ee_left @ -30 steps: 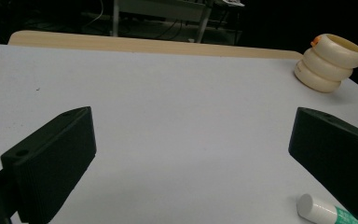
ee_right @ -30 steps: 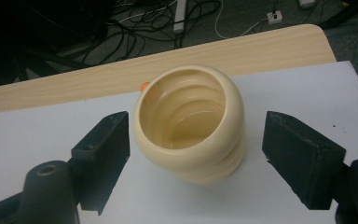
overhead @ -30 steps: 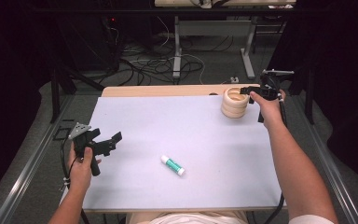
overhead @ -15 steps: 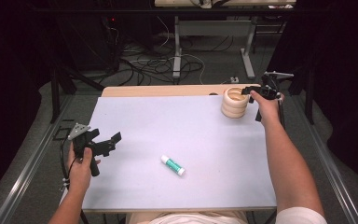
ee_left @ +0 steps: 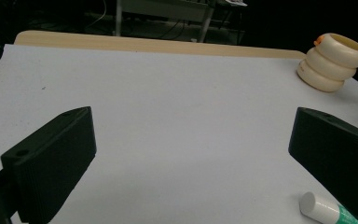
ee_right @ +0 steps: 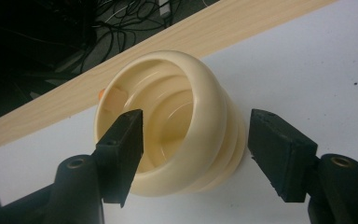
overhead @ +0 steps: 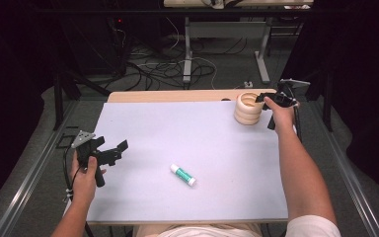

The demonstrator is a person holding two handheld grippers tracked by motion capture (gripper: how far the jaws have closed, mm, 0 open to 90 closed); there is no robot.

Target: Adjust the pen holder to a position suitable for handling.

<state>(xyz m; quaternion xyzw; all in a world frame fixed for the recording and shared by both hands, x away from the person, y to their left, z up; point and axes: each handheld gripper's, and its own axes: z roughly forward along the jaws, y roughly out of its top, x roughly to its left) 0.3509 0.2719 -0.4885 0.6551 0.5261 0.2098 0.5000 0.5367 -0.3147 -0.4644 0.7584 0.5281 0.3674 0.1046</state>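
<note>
A cream ribbed cup of stacked rings stands at the far right of the white mat. My right gripper straddles its near wall. In the right gripper view the cup has one jaw inside its mouth and the other outside, with a gap on the outer side; this gripper is open and its jaws have just been closing. My left gripper rests open at the mat's left edge, nothing between its jaws. A white and green glue stick lies near the mat's middle front.
A strip of wooden tabletop shows beyond the mat's far edge. Cables and table legs lie on the floor behind. From the left gripper view the glue stick sits by the right jaw and the cup far off.
The right gripper has sunk a little over the cup's rim and its jaws have narrowed. The left hand, glue stick and cup have stayed where they were.
</note>
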